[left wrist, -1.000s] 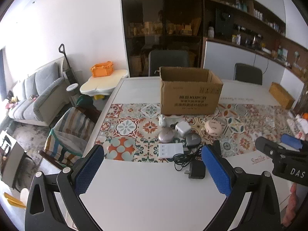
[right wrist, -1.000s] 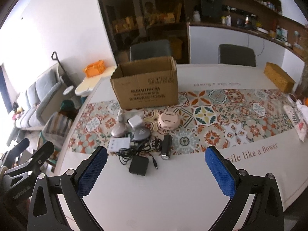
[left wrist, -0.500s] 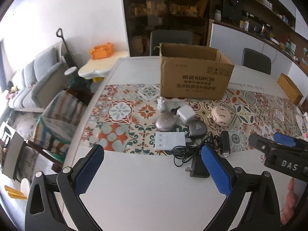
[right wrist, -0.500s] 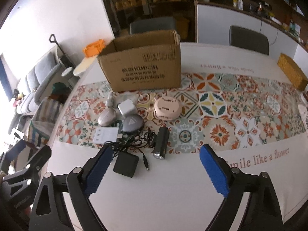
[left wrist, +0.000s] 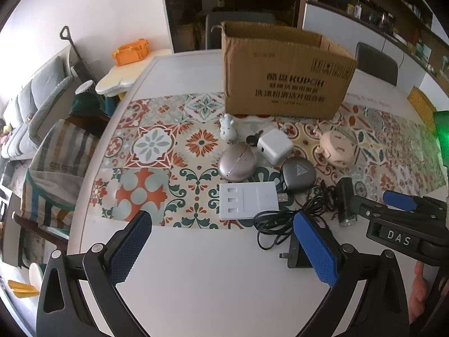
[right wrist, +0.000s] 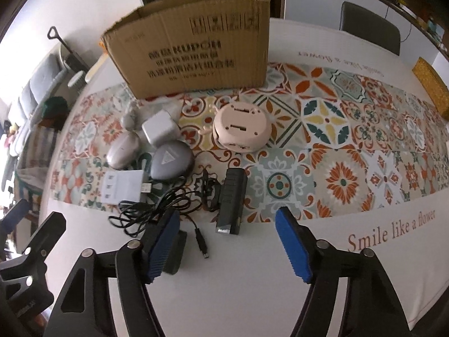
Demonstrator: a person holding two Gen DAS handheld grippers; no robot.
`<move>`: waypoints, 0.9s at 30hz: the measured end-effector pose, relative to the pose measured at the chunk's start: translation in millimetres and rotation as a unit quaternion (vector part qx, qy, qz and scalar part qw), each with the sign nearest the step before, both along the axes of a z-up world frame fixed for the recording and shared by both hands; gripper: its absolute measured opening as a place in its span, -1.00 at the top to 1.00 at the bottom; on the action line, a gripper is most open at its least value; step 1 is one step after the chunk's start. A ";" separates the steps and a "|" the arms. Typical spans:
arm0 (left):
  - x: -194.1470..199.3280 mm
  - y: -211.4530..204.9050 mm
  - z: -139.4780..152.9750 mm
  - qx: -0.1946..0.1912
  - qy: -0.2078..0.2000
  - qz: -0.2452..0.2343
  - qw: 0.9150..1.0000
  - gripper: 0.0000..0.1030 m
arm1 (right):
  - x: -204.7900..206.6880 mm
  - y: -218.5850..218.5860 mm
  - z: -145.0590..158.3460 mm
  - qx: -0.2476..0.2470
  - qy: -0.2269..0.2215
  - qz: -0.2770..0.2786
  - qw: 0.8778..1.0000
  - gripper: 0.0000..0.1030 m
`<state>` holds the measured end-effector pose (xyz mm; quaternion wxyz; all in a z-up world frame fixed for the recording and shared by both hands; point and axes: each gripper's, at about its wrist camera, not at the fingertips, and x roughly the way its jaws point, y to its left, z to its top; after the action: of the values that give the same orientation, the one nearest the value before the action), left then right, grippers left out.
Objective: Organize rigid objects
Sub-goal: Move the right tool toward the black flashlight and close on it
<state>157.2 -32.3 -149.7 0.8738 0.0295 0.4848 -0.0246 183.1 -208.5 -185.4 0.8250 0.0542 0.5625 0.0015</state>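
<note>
While my right gripper (right wrist: 227, 245) hangs over the desk (right wrist: 252, 295) with its fingers (right wrist: 293, 245) spread wide and empty, the black flashlight-like block (right wrist: 231, 200) lies just ahead of the gap between them, nearer the left finger. Under that left finger sits the black adapter (right wrist: 175, 255), its tangled cable (right wrist: 157, 205) running forward. Beyond the fingers are the grey triangle-marked case (right wrist: 171, 161), the white charger cube (right wrist: 160, 132), the pink round gadget (right wrist: 241, 127), the silver oval case (right wrist: 123, 151) and the white flat plate (right wrist: 123, 186). Behind them all stands the cardboard box (right wrist: 193, 56), open at the top. My left gripper (left wrist: 221, 250) also has its fingers (left wrist: 130, 247) apart, holding nothing; the white flat plate lies just ahead of them, and the patterned runner (left wrist: 157, 146) spreads under the clutter.
</note>
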 end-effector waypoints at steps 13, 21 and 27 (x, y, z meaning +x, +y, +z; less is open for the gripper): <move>20.9 -4.3 -26.1 0.000 0.035 -0.005 0.999 -1.00 | 24.7 5.1 -44.2 -0.010 0.065 0.008 0.998 -0.13; 25.3 -4.5 -34.2 0.000 0.045 -0.004 0.999 -1.00 | 36.0 11.9 -56.5 -0.017 0.078 0.013 0.997 -0.07; 27.6 -6.0 -37.0 0.000 0.048 -0.006 0.999 -1.00 | 43.3 13.7 -61.2 -0.030 0.072 0.012 0.997 0.01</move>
<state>184.8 -38.4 -186.7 0.8494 0.0312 0.5259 -0.0313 226.5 -194.8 -246.6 0.7835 0.0227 0.6209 -0.0095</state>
